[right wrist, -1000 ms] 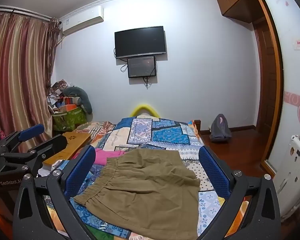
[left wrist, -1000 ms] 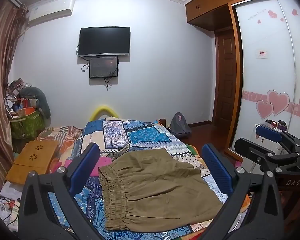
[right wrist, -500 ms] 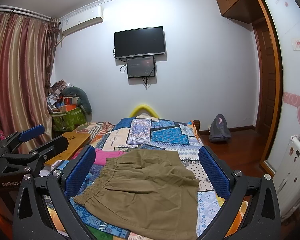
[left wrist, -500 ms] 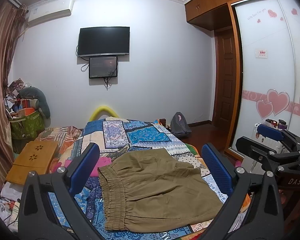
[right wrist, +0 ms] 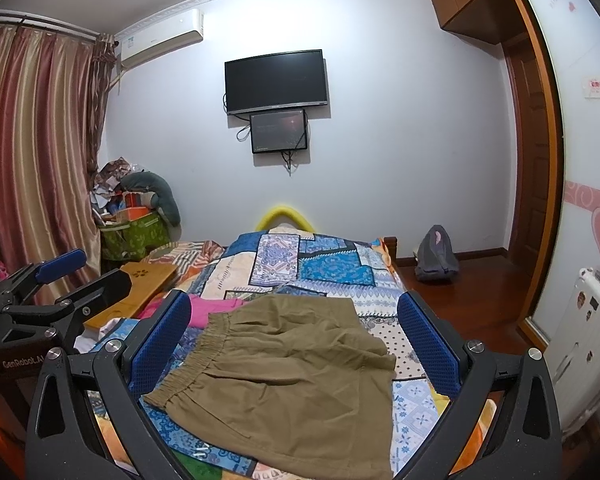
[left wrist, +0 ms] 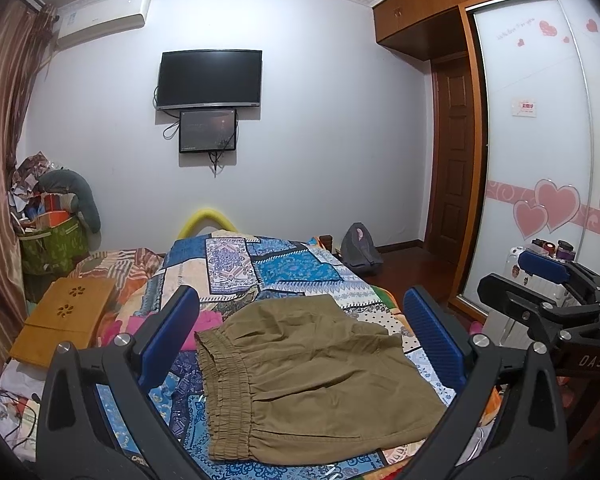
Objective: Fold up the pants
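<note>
Almost nothing has changed over the last second: both views show the same framing, with only a slight drift of the cameras, so the fold has not begun and the approach is, by my judgement, still pending. The left gripper (left wrist: 300, 344) hangs above the near end of the bed with its blue pads spread wide apart and nothing between them; the right gripper (right wrist: 294, 344) does the same, equally wide and empty. The khaki pants (left wrist: 300, 376) lie flat on the patchwork bedspread (left wrist: 284, 268), between the pads in both views, elastic waistband (left wrist: 226, 392) at about 9 o'clock and leg hems toward 3 o'clock. They look already doubled leg over leg, which suggests a crosswise fold is next. A pink garment (right wrist: 216, 312) touches the waistband corner at 10 o'clock and could get caught in a pinch there. The bedspread beyond the pants, toward 12 o'clock, is open room for laying the fold; at 3 o'clock the hems sit near the bed edge, and a wooden lap tray (left wrist: 64, 320) lies well apart at 9 o'clock.
</note>
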`<state>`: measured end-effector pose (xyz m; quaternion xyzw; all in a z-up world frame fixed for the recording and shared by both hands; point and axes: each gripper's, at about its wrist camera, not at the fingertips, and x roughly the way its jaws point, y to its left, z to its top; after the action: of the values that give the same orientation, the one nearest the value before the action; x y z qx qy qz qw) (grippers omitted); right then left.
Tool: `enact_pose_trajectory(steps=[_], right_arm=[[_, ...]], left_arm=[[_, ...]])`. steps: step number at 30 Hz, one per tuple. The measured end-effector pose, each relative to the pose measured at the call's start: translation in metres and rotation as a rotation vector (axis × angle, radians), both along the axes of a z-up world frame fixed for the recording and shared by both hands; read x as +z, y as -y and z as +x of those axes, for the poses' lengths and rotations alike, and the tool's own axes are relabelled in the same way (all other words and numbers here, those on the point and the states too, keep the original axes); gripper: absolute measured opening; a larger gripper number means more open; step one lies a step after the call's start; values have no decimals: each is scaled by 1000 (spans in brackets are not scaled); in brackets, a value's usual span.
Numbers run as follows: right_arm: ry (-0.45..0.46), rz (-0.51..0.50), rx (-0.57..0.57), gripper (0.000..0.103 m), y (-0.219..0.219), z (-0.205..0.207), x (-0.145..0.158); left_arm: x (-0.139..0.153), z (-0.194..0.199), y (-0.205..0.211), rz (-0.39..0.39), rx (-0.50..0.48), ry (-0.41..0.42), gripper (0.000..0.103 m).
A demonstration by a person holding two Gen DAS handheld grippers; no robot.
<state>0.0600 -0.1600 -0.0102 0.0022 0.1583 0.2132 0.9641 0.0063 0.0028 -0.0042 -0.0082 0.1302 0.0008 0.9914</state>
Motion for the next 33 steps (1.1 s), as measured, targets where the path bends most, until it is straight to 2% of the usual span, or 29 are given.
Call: enact_pose_trajectory(steps=[8, 14, 23, 27, 29, 31, 33], right_arm=[[-19, -9, -7, 103, -3, 9, -6], [-39, -38, -45, 103, 1, 33, -18], [-81, -85, -70, 103, 16, 83, -31], [-90, -110, -75, 103, 18, 110, -35], [-105, -114, -64, 103, 18, 124, -38], [-108, -125, -51, 103, 16, 140, -41], [-116, -134, -38, 103, 14, 155, -45]], left_arm=[[-7, 11, -4, 10, -2, -11, 103], [-16, 35, -12, 13, 0, -40, 103], [-37, 111, -56, 7, 83, -133, 103], [-49, 152, -86, 18, 133, -225, 103], [-53, 168, -99, 42, 160, -242, 103], [-65, 189, -114, 31, 186, -273, 103], [-74, 210, -132, 62, 228, -290, 103]])
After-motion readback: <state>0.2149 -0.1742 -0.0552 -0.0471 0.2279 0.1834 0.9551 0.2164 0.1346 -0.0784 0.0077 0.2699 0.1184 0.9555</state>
